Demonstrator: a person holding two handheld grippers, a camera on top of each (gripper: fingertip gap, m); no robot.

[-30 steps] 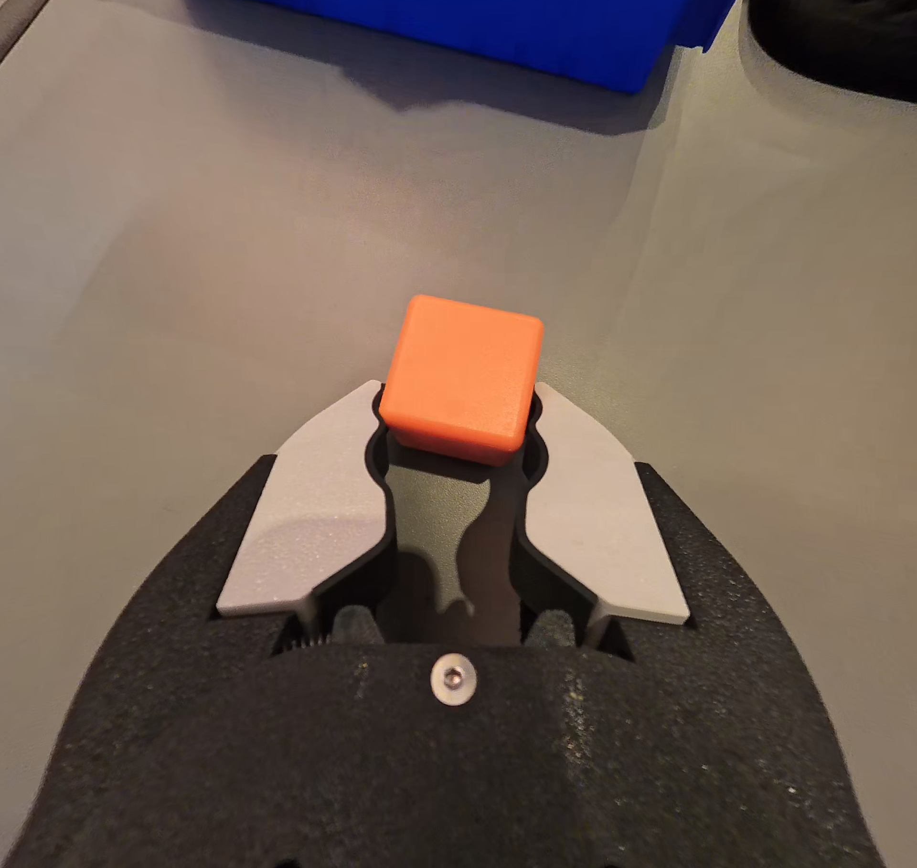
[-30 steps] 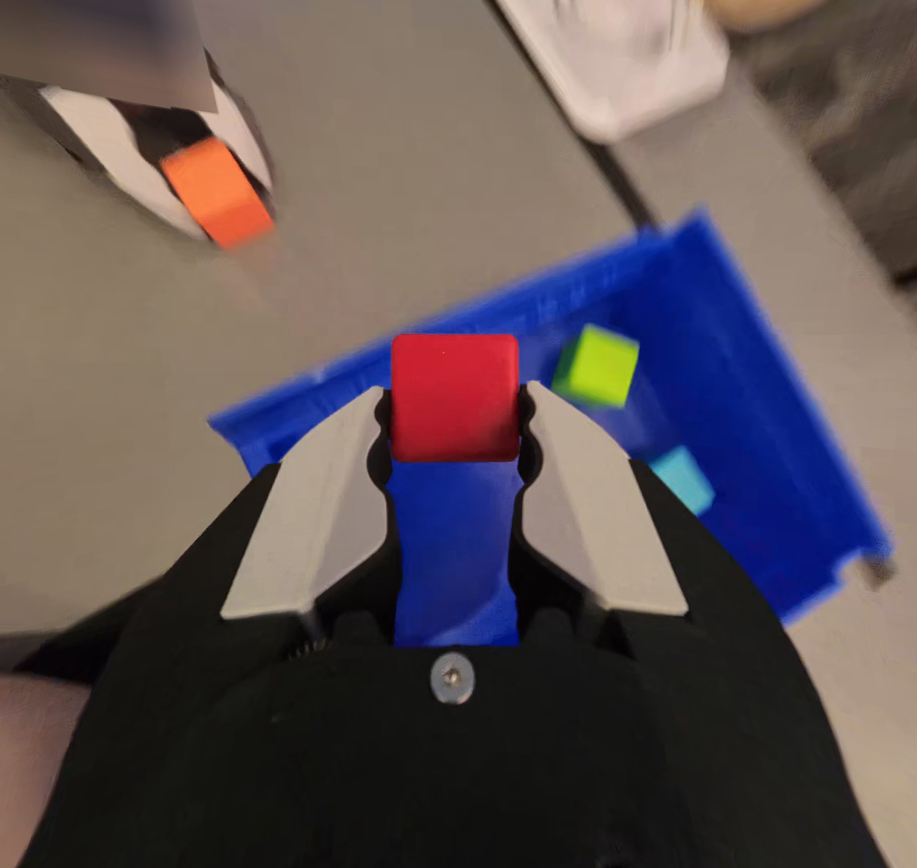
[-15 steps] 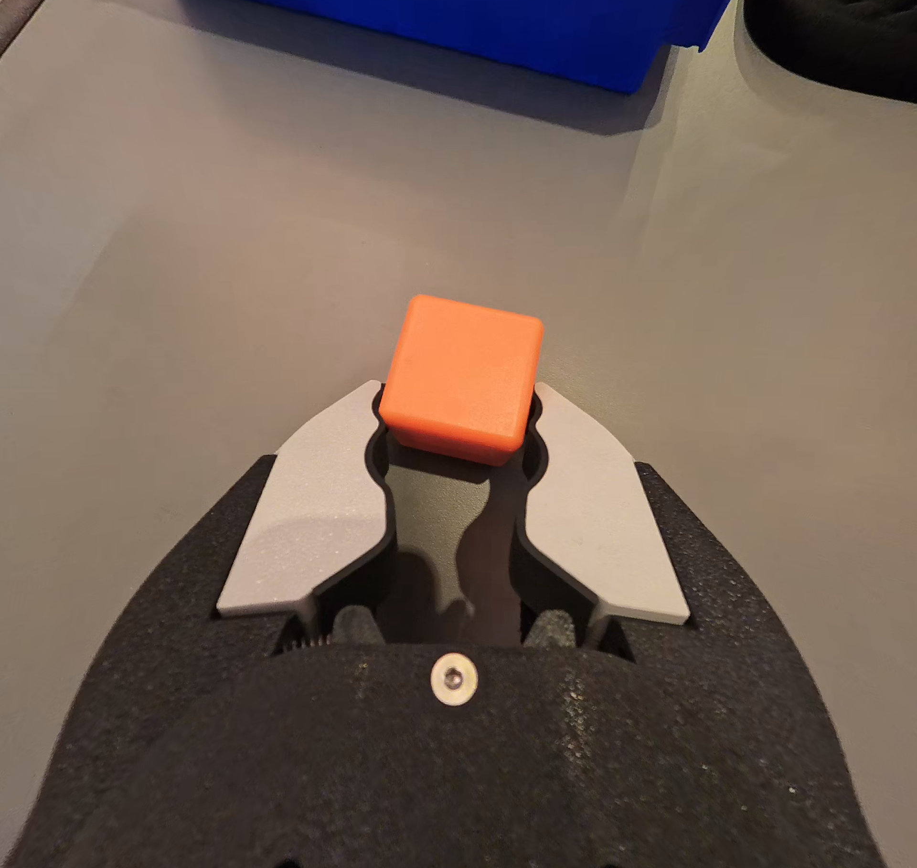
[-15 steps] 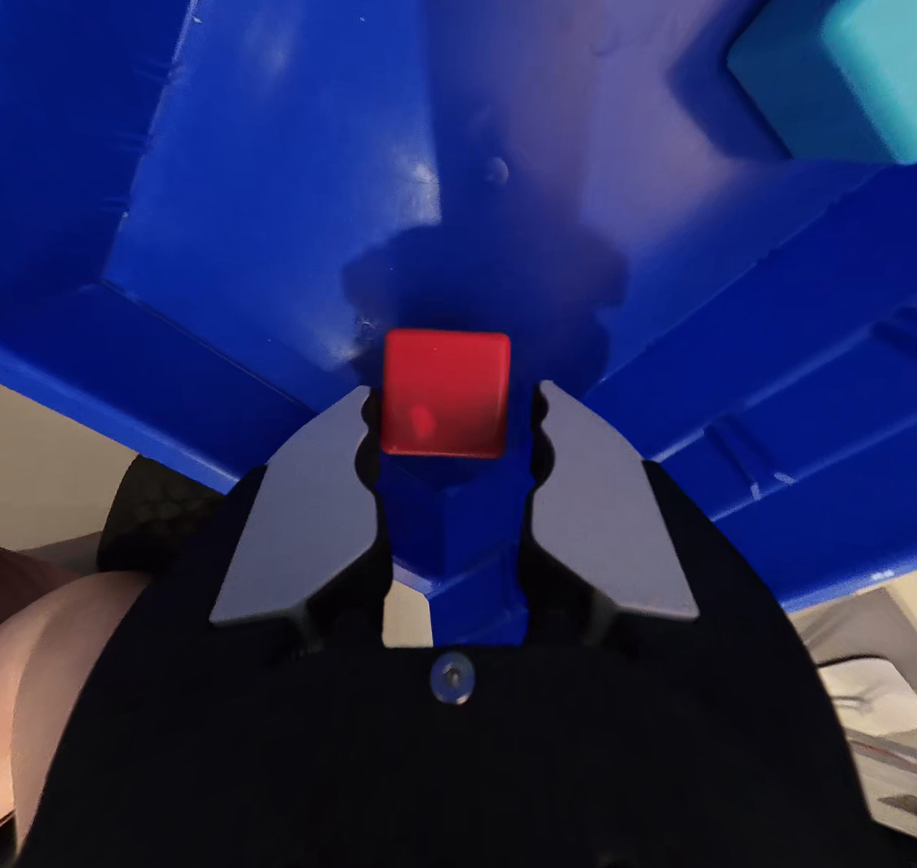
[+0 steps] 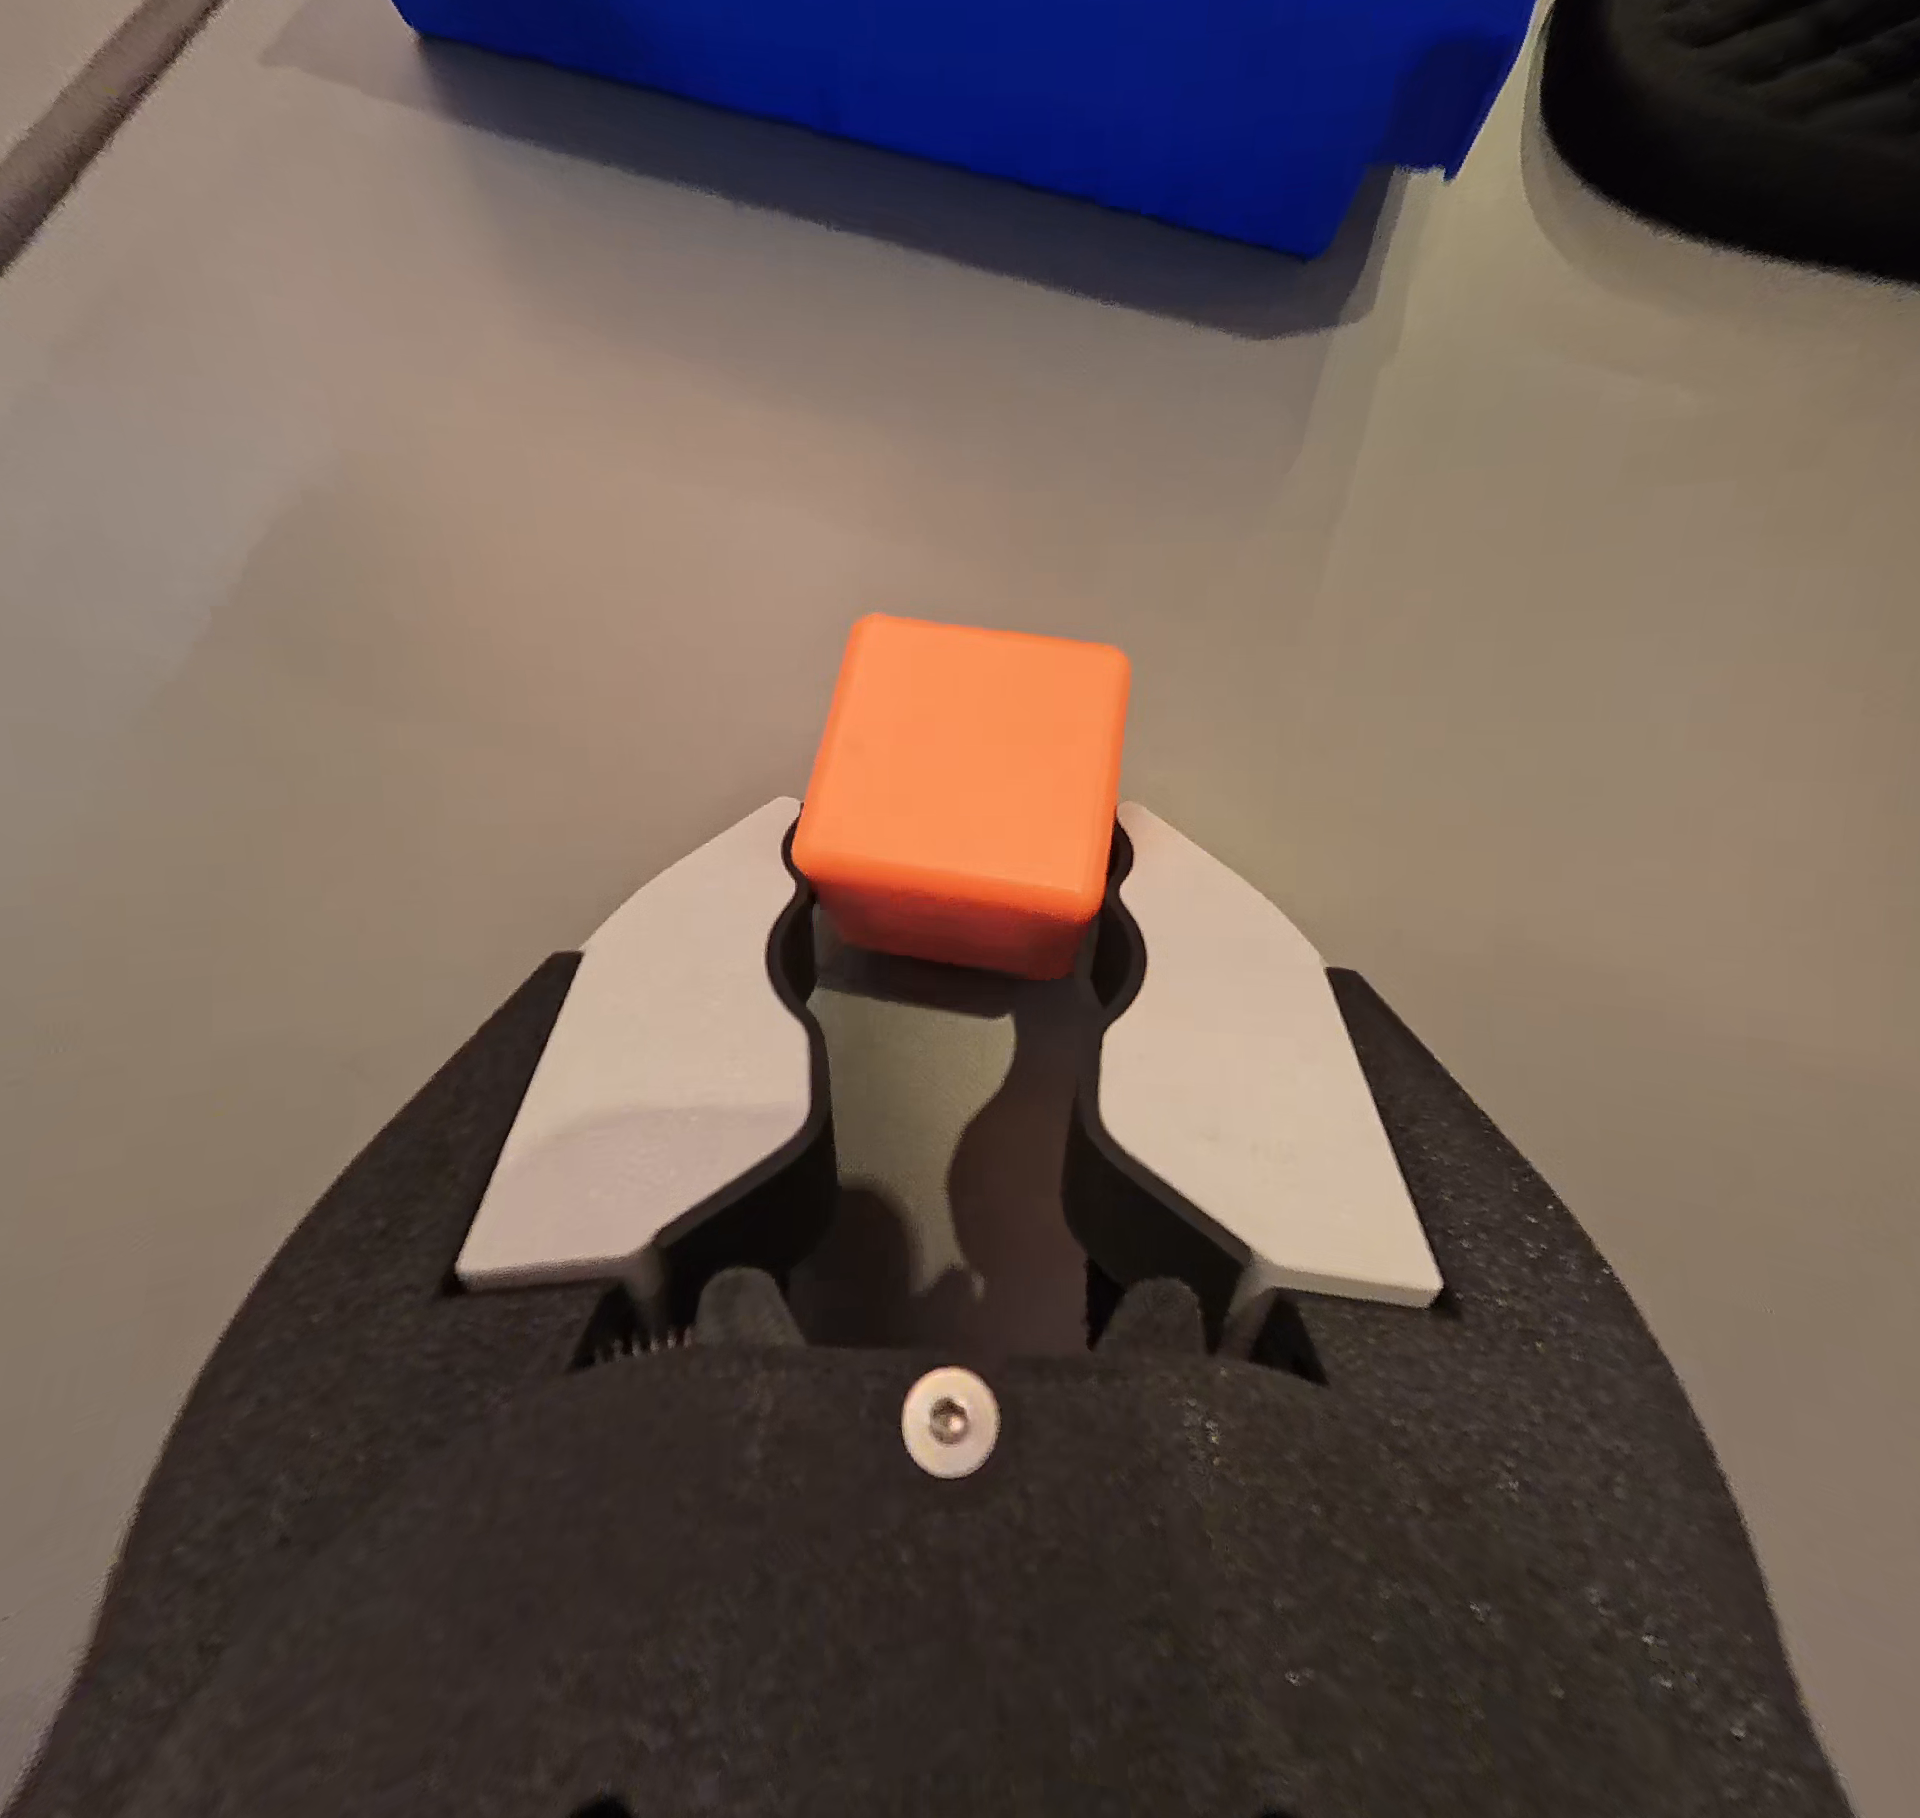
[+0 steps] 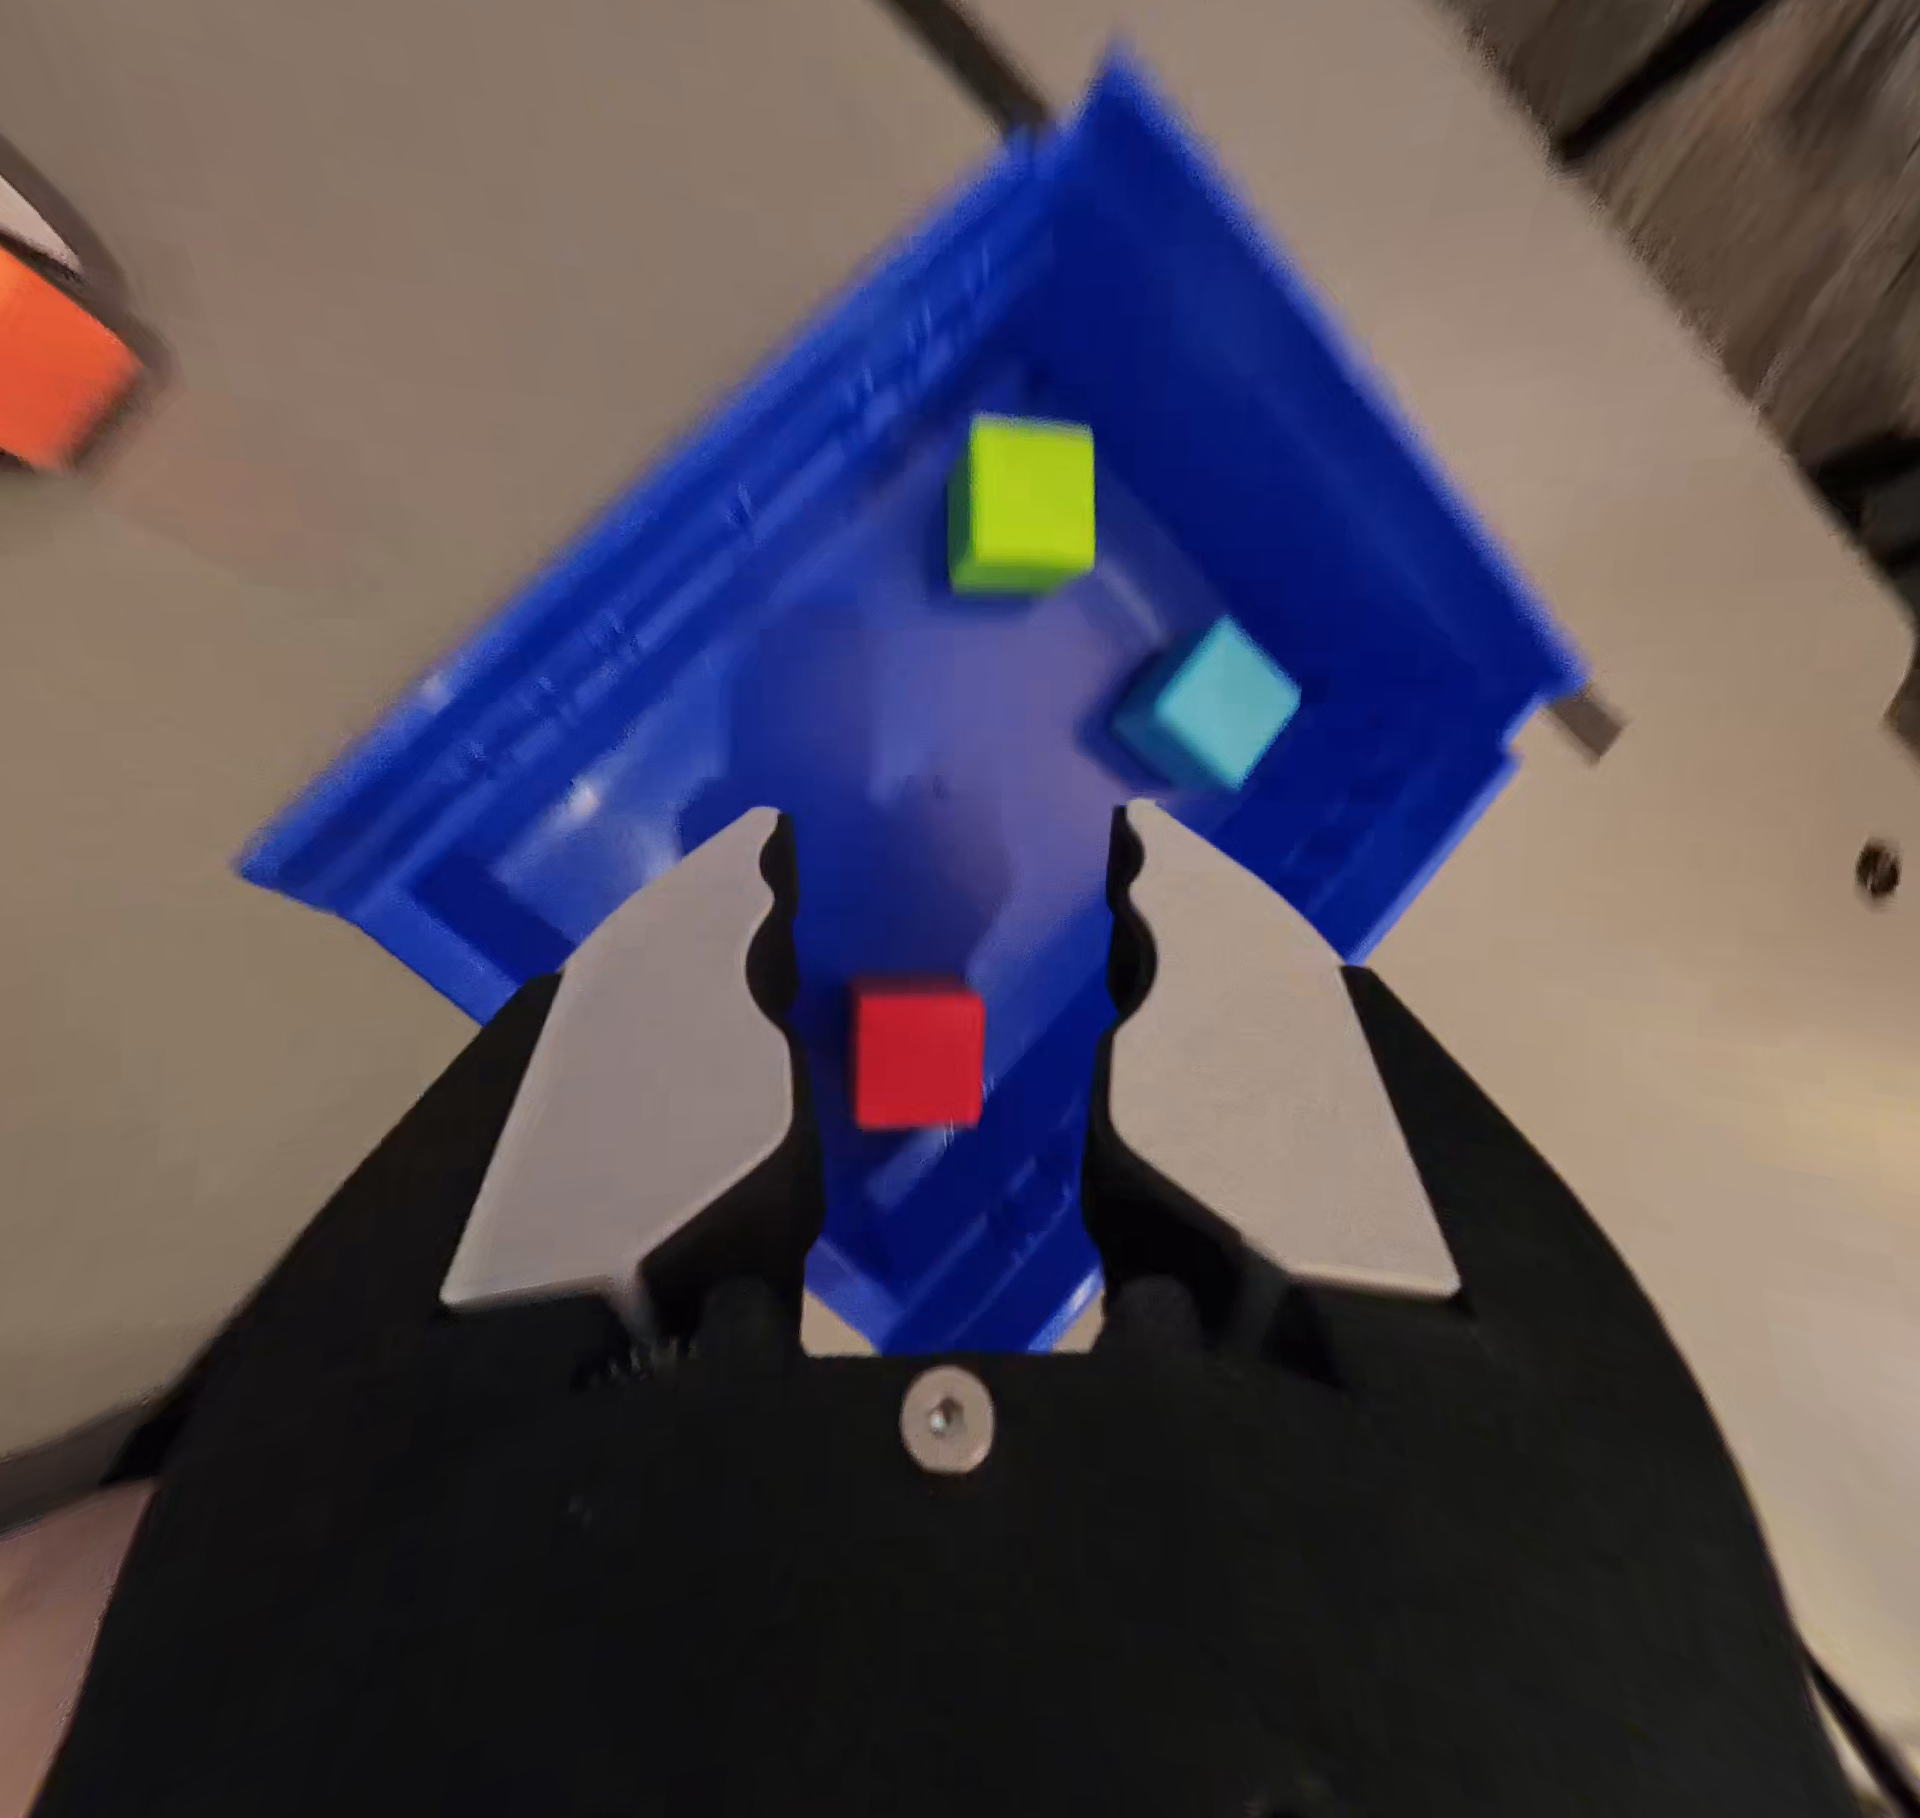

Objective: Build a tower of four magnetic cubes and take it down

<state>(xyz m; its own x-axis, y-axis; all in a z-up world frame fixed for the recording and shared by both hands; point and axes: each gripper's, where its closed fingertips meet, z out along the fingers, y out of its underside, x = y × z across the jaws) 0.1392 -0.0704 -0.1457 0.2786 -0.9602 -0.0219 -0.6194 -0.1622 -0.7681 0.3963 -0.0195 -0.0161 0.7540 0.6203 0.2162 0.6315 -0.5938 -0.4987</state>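
Inside the smooth blue plastic bin [image 6: 1299,397] lie three rounded cubes: one red cube [image 6: 918,1058], one lime cube [image 6: 1023,504], one cyan cube [image 6: 1216,700]. Right claw [image 6: 945,833] hangs spread above them. Left claw [image 5: 958,838] pinches the matte orange cube [image 5: 961,771] over the grey desk [image 5: 416,521].

Each hand-held gripper [image 5: 961,823] has a black textured body, grey fingers [image 6: 644,1062], silver screw
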